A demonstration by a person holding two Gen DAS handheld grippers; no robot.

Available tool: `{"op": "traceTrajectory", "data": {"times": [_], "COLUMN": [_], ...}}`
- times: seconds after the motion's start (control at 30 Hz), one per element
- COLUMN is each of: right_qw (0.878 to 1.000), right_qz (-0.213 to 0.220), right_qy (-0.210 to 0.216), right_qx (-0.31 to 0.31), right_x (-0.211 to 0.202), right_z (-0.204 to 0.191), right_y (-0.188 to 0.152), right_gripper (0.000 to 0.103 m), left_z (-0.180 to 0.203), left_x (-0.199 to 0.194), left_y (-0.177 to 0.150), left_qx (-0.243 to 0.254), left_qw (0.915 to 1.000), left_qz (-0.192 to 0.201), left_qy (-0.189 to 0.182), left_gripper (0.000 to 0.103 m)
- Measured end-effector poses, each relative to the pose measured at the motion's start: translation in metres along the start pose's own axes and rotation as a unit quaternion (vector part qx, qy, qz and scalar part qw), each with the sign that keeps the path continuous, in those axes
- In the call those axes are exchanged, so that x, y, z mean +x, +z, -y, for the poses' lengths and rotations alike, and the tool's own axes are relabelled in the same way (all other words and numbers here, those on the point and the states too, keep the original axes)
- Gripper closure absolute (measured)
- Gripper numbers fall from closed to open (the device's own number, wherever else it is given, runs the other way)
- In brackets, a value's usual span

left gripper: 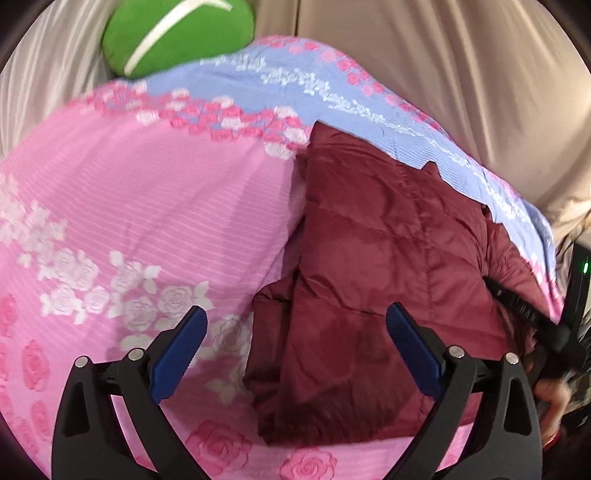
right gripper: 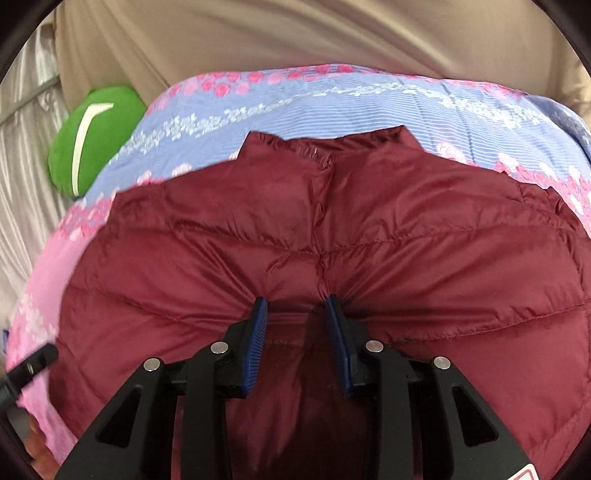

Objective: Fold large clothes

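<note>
A: Maroon puffer jacket (right gripper: 295,229) is lying on the floral bedspread (left gripper: 129,206), collar pointing to twelve o'clock in the right wrist view, partly folded along one side in the left wrist view.

B: Right gripper (right gripper: 297,325) is pressing low into the jacket near its centre seam; jaws part-closed with fabric bunching between them. Whether they are truly pinching it, cannot tell.

A: Left gripper (left gripper: 295,343) is hovering with jaws released wide, jacket edge at one o'clock from it, nothing held.

B: Green cushion (left gripper: 177,35) is sitting at eleven o'clock, well apart.

A: Risk, as a judgement: slick quilted shell is likely slipping from a shallow pinch, and trapped air is springing the fold open. One-sided lifting is also dragging the bedspread along
</note>
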State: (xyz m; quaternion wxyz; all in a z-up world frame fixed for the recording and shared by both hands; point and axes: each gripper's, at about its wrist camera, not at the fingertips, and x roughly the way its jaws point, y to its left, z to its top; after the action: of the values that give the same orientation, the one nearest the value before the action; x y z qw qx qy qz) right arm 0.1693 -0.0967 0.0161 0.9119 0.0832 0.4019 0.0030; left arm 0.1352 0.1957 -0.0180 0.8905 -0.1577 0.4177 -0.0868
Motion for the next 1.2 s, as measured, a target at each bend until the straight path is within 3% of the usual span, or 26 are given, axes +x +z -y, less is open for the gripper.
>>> {"op": "traceTrajectory", "data": {"times": [0.1, 0.5, 0.63, 0.7, 0.87, 0.97, 1.2], "right_qw": [1.0, 1.0, 1.0, 1.0, 1.0, 0.999, 0.998], "right_qz": [0.003, 0.014, 0.014, 0.015, 0.016, 0.016, 0.013], "right_qy": [-0.002, 0.012, 0.018, 0.02, 0.025, 0.027, 0.049], "right_qx": [-0.004, 0.004, 0.007, 0.007, 0.008, 0.011, 0.036], "right_x": [0.004, 0.005, 0.006, 0.005, 0.005, 0.005, -0.009], "right_z": [-0.002, 0.003, 0.004, 0.005, 0.006, 0.006, 0.012], "right_y": [-0.005, -0.01, -0.009, -0.009, -0.009, -0.01, -0.007], "right_gripper": [0.072, 0.072, 0.071, 0.071, 0.071, 0.07, 0.07], "left_z": [-0.005, 0.019, 0.03, 0.035, 0.047, 0.05, 0.065], "left_x": [0.011, 0.028, 0.032, 0.033, 0.029, 0.024, 0.002], "left_y": [0.002, 0.011, 0.012, 0.012, 0.016, 0.02, 0.026], "left_qx": [-0.023, 0.01, 0.01, 0.011, 0.025, 0.027, 0.042], "left_qw": [0.9992, 0.9989, 0.9964, 0.9965, 0.9967, 0.9966, 0.9951], "left_qz": [-0.018, -0.019, -0.036, -0.035, -0.031, -0.026, -0.006], "left_qy": [-0.027, -0.042, -0.076, -0.075, -0.071, -0.074, -0.089], "left_gripper": [0.007, 0.008, 0.028, 0.035, 0.07, 0.085, 0.092]}}
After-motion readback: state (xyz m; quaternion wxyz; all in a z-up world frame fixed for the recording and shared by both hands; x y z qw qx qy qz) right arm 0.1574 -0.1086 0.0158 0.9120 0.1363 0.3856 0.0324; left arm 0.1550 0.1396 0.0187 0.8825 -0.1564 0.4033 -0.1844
